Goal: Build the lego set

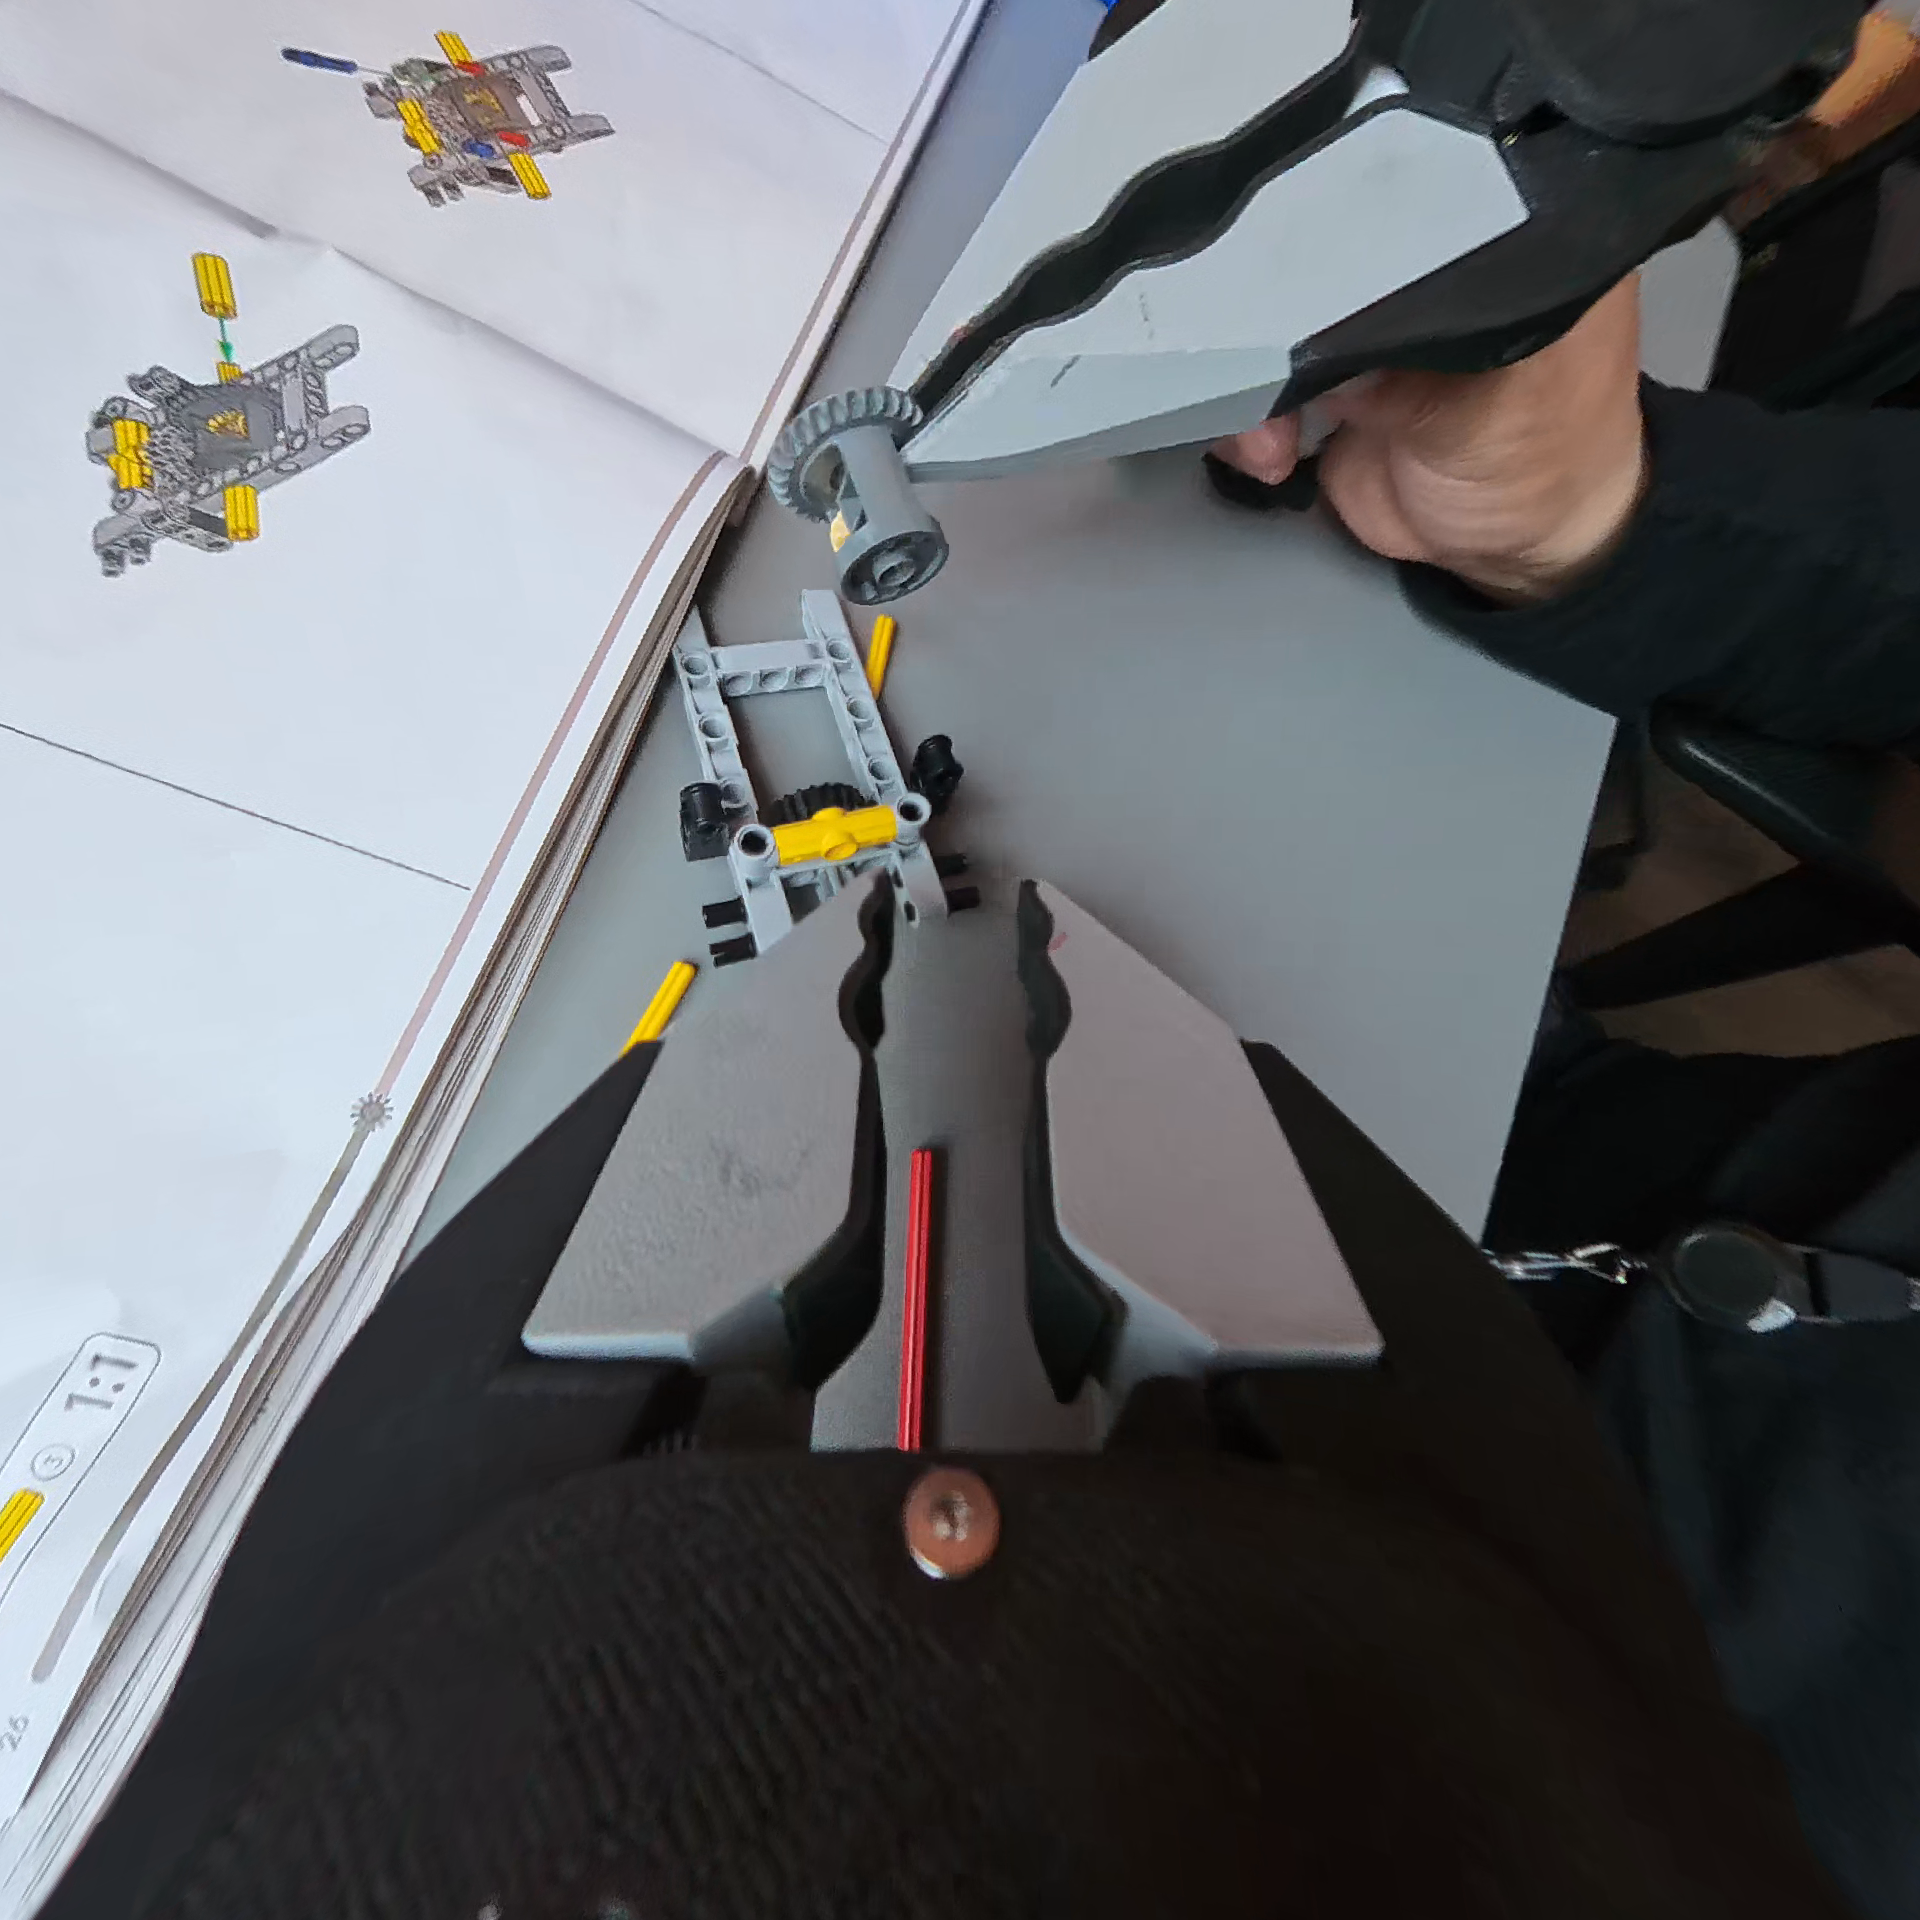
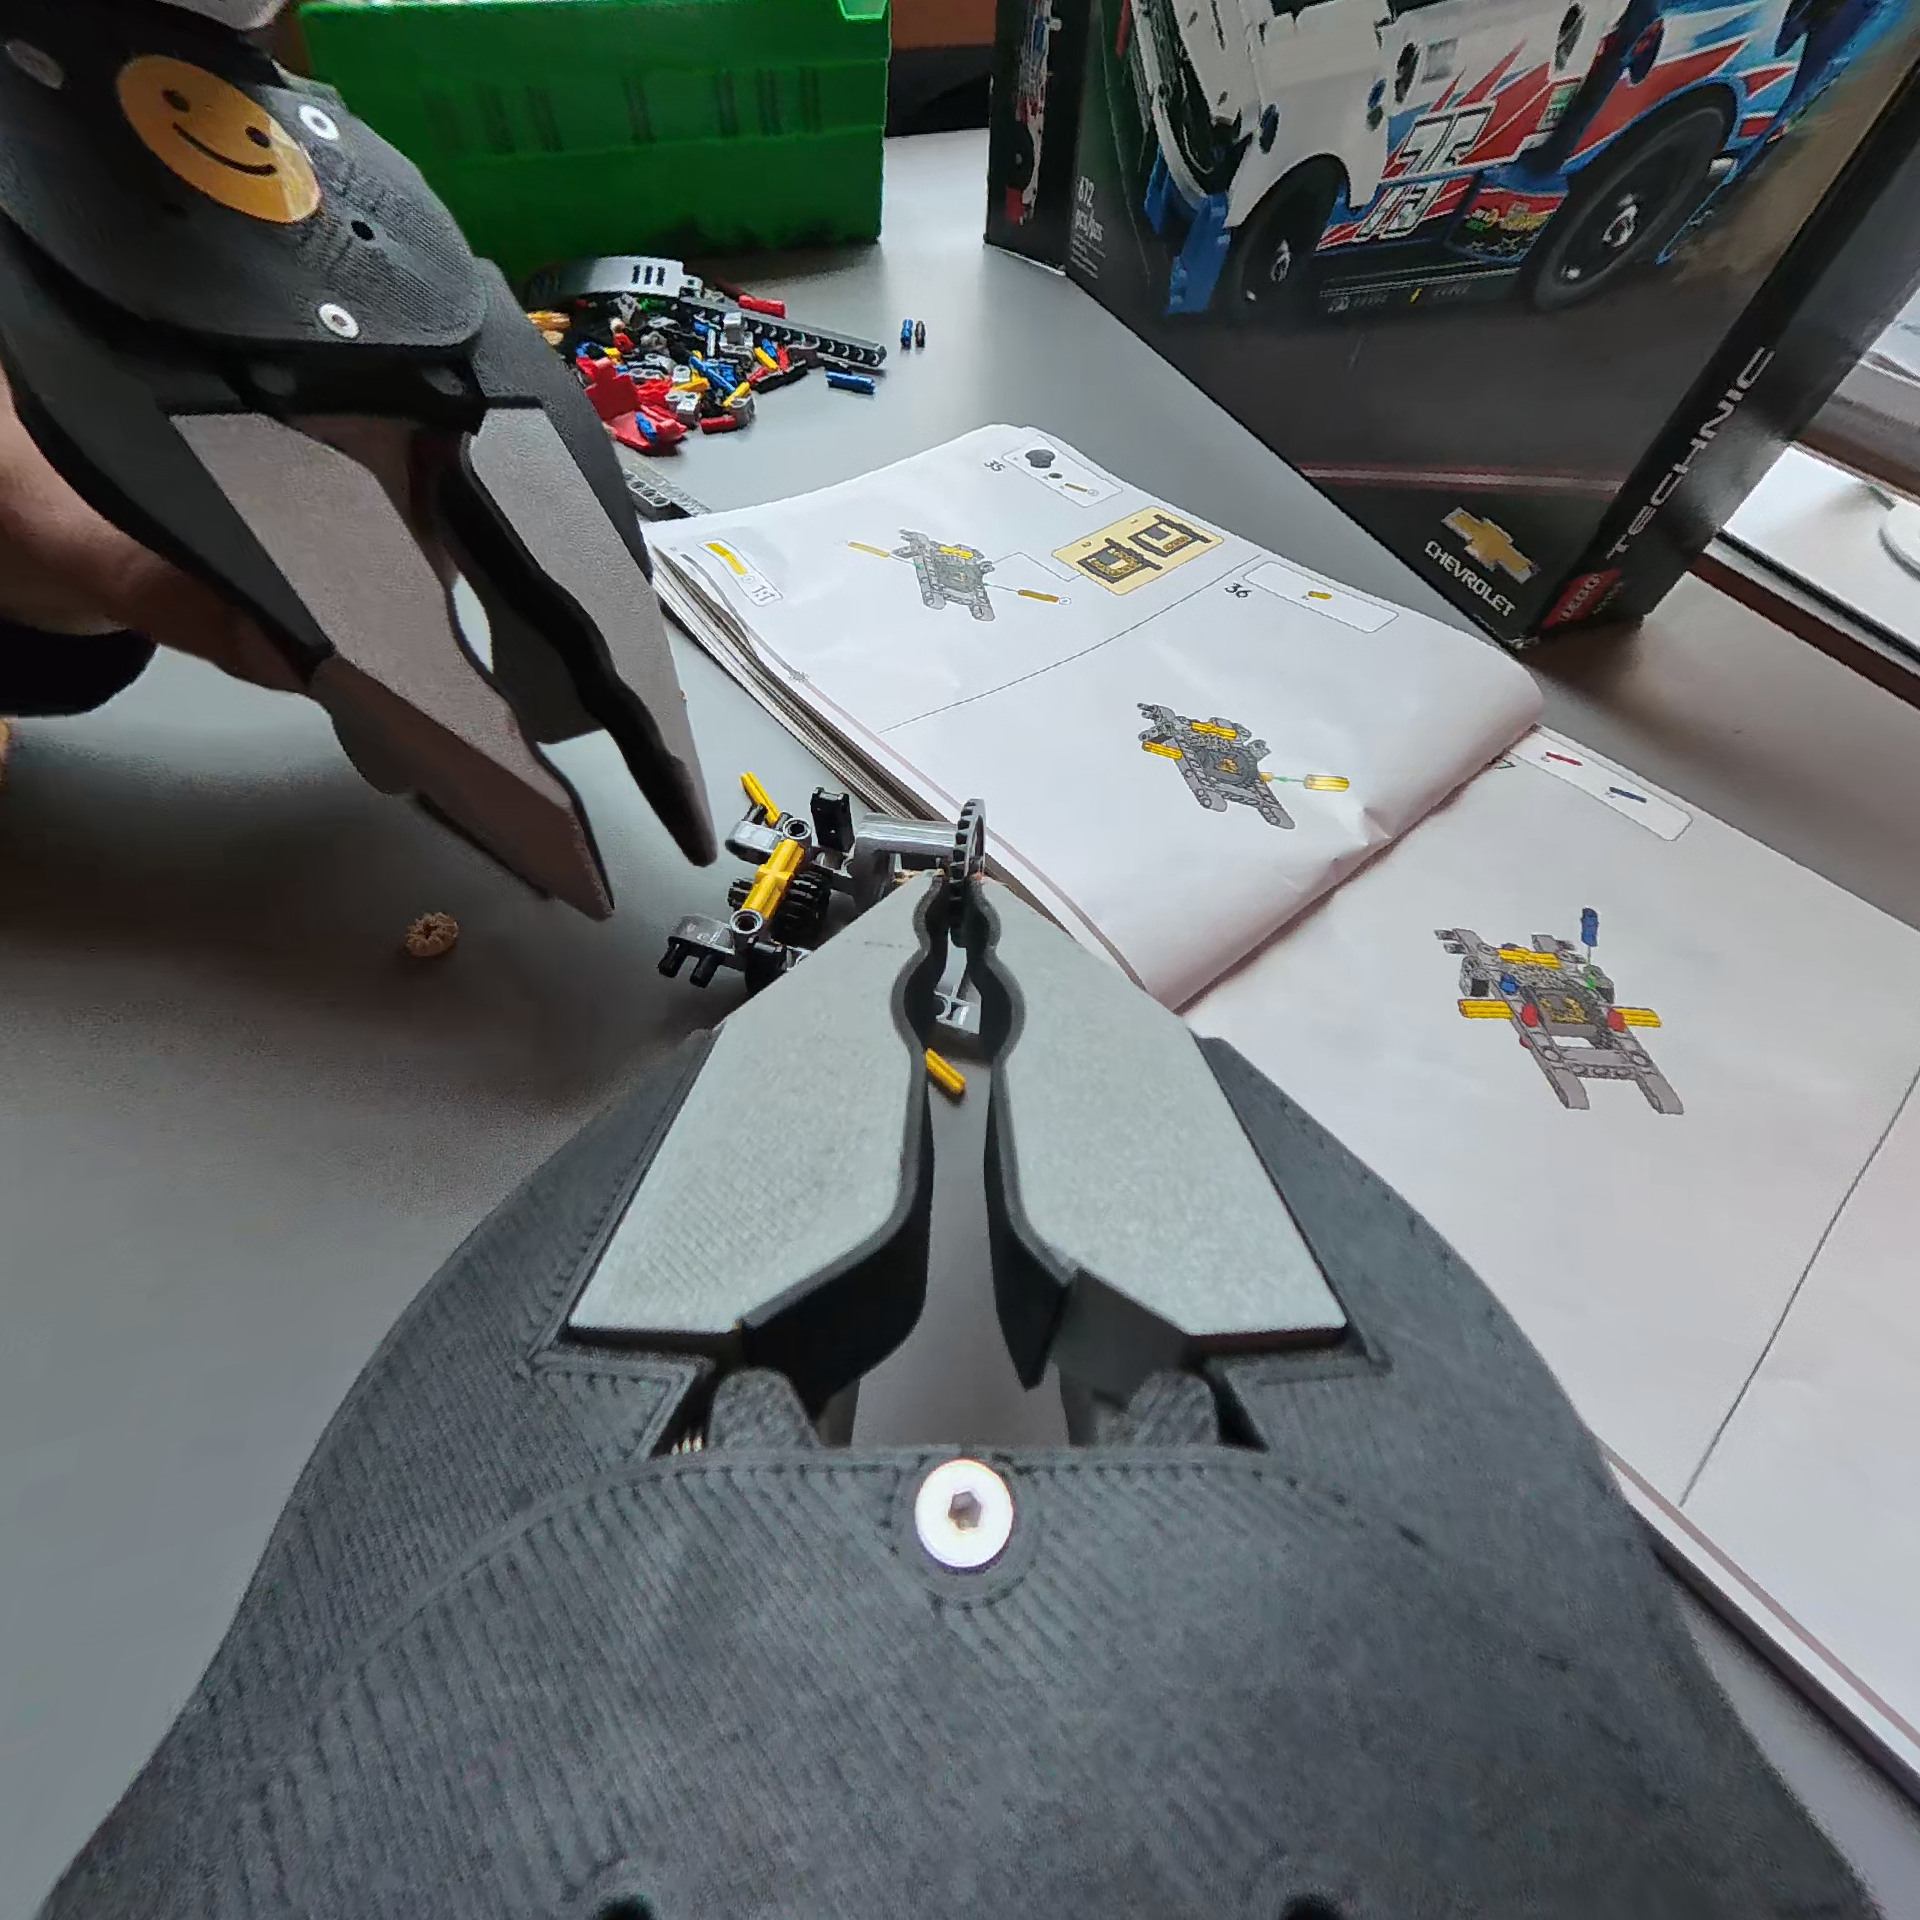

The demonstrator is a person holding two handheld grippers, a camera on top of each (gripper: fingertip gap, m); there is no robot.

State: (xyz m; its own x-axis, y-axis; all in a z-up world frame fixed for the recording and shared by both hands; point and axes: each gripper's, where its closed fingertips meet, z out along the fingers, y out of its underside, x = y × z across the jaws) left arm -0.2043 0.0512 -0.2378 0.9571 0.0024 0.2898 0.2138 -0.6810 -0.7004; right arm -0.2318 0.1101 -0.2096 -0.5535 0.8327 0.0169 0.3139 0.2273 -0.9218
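Left wrist view looks along the left tongs (image 1: 956, 894), whose fingers stand apart with nothing between them; their tips hang just over the near end of the grey frame (image 1: 805, 774). That frame lies flat on the grey bench (image 1: 1247, 779), beside the edge of the open instruction booklet (image 1: 364, 623). Its long axis runs away from this camera, roughly along the booklet's edge. A yellow connector (image 1: 831, 834) sits crosswise at the near end, in front of a black gear (image 1: 821, 802), and black pins stick out at the sides. Two loose yellow axles (image 1: 881, 655) (image 1: 660, 1003) lie on the bench beside the frame, and a red axle (image 1: 914, 1299) lies between the left fingers, nearer the camera.

The right tongs (image 1: 914, 416) are closed on a grey differential gear piece (image 1: 862, 488), pinched at its toothed end. It hangs above the far end of the frame with its barrel pointing down toward the frame.

Right wrist view shows the same grip close up: right tongs (image 2: 951, 894) nearly shut, the toothed ring (image 2: 968, 840) showing just past the tips. A small tan gear (image 2: 431, 933) lies apart on the bench. Farther back, a heap of loose parts (image 2: 686, 364) lies on the bench in front of a green bin (image 2: 623, 135); I cannot tell what the bin holds. The set's box (image 2: 1507, 260) stands upright behind the booklet.
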